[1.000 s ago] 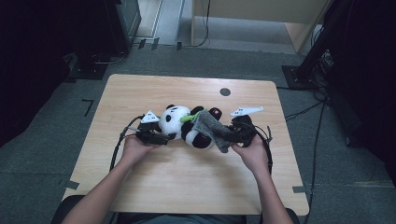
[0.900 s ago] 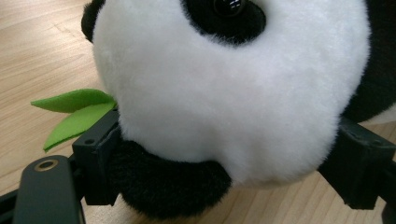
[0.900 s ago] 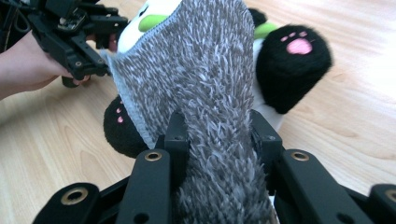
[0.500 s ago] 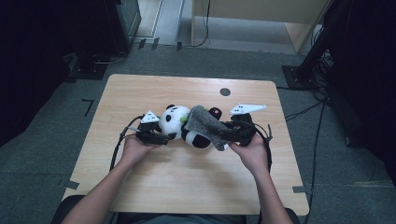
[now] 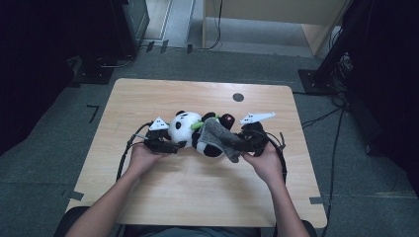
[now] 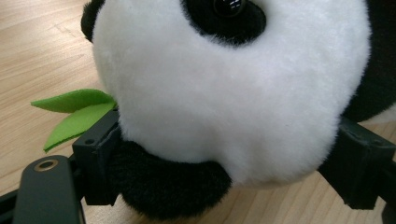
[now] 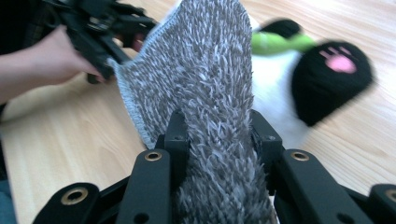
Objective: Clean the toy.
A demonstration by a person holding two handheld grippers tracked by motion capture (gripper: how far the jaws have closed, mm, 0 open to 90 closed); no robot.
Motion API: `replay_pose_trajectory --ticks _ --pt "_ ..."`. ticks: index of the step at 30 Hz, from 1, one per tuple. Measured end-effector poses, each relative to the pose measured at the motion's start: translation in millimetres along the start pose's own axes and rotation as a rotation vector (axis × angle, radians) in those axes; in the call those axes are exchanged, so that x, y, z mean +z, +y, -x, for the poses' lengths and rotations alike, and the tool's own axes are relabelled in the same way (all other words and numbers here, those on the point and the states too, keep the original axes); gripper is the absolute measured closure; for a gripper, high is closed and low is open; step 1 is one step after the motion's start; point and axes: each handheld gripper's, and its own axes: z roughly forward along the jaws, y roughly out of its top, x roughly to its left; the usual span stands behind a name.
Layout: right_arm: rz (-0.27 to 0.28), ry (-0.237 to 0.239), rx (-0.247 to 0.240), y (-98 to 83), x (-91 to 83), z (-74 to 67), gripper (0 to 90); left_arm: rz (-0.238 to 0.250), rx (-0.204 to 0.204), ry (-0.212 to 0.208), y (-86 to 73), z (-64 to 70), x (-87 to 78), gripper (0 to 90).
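— Where do the jaws stand?
— The right gripper (image 7: 219, 140) pinches a grey cloth (image 7: 210, 93); the left gripper (image 6: 224, 158) clamps the plush panda (image 6: 224, 93).
— And the panda?
— Mid-worktop (image 5: 197, 207), cloth draped over it.

One plush panda (image 5: 190, 129) at table centre, lying across from nine o'clock to three o'clock. One grey shaggy cloth (image 5: 221, 138), draped over panda's body toward three o'clock. Two green felt leaves (image 6: 74, 114), side by side at nine o'clock of the left gripper view. One pink paw pad (image 7: 339, 60) on one black foot, up at two o'clock in the right gripper view. One glossy black eye (image 6: 229, 5) at twelve o'clock in the left gripper view. Two grippers: left gripper (image 5: 165, 144), right gripper (image 5: 247, 139). Two hands, one behind each. One wooden table (image 5: 148, 98). One dark round spot (image 5: 238, 97) on tabletop toward one o'clock.
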Motion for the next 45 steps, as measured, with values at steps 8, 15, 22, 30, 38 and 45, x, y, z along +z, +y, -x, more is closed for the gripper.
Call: replay_pose_trajectory --ticks 8,15,22,30,38,45 --pt "0.125 -0.056 0.057 4.0 -36.4 23.6 67.4 0.003 -0.006 -0.005 -0.1 -0.7 0.2 14.3" --pt "0.1 -0.001 0.061 5.6 -10.7 37.0 67.3 0.001 -0.004 -0.005 0.1 -1.0 0.1 14.3" --pt "0.017 -0.029 0.001 6.1 27.4 34.1 52.5 0.0 -0.005 -0.005 0.2 -1.0 0.0 14.3" --pt "0.097 -0.045 0.02 6.8 24.6 32.9 55.6 -0.001 -0.006 -0.005 0.4 -0.9 0.1 14.2" --pt "0.063 -0.03 0.041 -1.6 36.8 35.1 67.9 -0.002 0.004 -0.001 0.4 -0.4 0.2 14.3" --pt "0.025 -0.002 0.103 -22.4 37.1 49.1 67.6 -0.001 0.011 -0.001 0.5 -0.3 0.2 14.2"
